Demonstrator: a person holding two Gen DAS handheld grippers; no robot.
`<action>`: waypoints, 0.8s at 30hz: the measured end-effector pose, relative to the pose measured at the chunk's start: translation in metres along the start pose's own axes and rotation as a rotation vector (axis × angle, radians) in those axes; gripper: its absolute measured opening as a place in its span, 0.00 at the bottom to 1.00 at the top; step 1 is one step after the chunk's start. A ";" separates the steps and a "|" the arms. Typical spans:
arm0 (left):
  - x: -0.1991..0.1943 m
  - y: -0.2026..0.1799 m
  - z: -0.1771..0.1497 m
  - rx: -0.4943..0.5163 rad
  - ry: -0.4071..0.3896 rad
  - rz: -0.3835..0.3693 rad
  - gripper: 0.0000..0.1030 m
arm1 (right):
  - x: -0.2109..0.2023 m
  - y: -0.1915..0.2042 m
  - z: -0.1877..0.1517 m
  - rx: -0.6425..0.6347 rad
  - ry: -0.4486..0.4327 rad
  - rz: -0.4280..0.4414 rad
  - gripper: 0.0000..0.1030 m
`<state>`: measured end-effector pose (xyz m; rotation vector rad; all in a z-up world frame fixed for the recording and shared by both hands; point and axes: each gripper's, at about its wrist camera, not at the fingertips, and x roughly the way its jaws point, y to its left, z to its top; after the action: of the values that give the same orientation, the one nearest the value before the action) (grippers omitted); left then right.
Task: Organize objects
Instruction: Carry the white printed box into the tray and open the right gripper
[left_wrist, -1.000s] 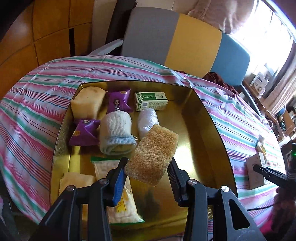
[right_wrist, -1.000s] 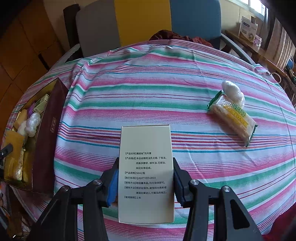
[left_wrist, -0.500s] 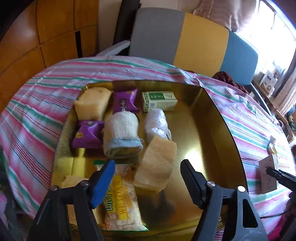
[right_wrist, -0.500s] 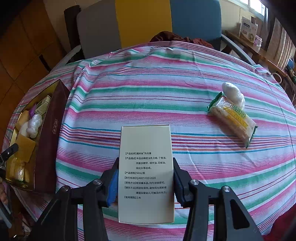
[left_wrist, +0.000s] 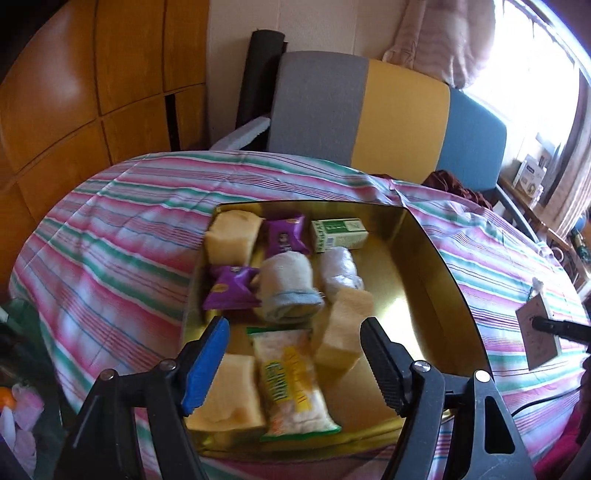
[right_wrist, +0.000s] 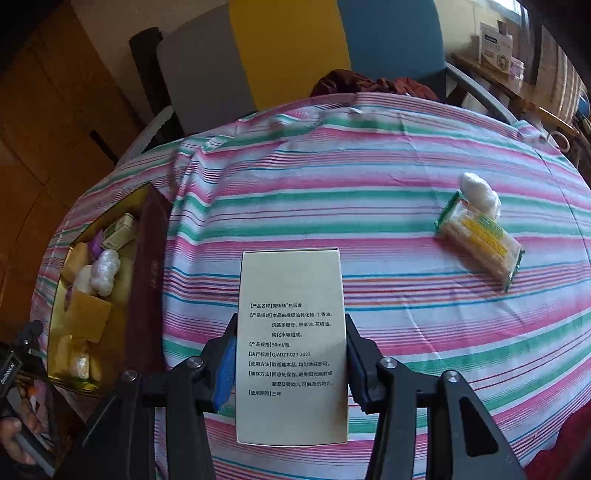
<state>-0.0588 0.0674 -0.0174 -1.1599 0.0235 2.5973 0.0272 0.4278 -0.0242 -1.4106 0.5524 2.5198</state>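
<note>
Right wrist alone shows gripper (right_wrist: 291, 363) clamping carton (right_wrist: 291, 343).

The desk (right_wrist: 369, 177) is covered by a cloth striped in pink, green and white. On its left part sits a gold-lined box (left_wrist: 436, 280); well apart to the right lie a yellow snack packet (right_wrist: 480, 240) and a white wrapped bundle (right_wrist: 478, 194), touching each other

1. Daylight enters from a window (left_wrist: 532, 74) at far right, blown out to white in the left wrist view.
2. The gold tray (left_wrist: 424, 280) throws bright glare off its floor.
3. The left side, by the wood panels (left_wrist: 92, 92), sits dimmer.
4. Slight motion blur softens the left view; the right view is sharper.
5. Fisheye bends straight lines; the corners go black.
</note>
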 end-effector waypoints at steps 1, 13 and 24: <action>-0.002 0.005 -0.001 -0.011 -0.001 -0.003 0.72 | -0.004 0.015 0.004 -0.026 -0.006 0.016 0.48; -0.015 0.042 -0.018 -0.090 -0.011 -0.029 0.72 | 0.043 0.184 0.048 -0.199 0.108 0.121 0.48; -0.012 0.069 -0.027 -0.150 0.004 -0.038 0.73 | 0.117 0.221 0.060 -0.181 0.202 0.049 0.48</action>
<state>-0.0507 -0.0055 -0.0345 -1.2036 -0.1933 2.6008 -0.1582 0.2509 -0.0464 -1.7506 0.4045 2.5354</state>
